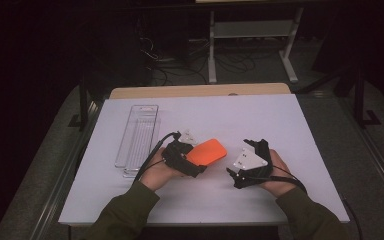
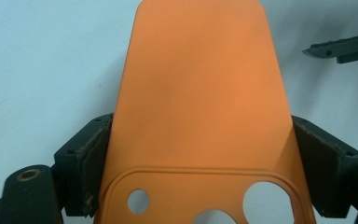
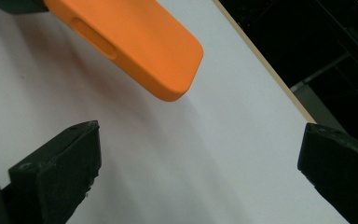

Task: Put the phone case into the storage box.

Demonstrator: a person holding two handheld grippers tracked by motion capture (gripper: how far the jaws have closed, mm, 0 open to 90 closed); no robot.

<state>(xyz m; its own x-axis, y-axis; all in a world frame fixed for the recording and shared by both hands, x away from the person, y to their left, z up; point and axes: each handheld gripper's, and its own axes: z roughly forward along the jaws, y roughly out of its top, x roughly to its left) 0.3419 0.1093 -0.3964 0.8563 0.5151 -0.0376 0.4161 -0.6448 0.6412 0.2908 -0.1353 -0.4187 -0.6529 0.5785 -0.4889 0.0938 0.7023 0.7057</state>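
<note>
An orange phone case is held a little above the white table, back side up. In the left gripper view its camera cut-outs sit near the bottom edge of the orange phone case. My left gripper is shut on it, one pad pressed to each long side, at the camera end. My left gripper sits left of centre in the high view. My right gripper stands just right of the case, jaws wide apart with nothing between them. The free end of the case hangs ahead of my right gripper.
A clear plastic tray lies on the white table to the left of my left hand. Beyond the table's far wooden edge stands a white shelf frame with cables on the dark floor.
</note>
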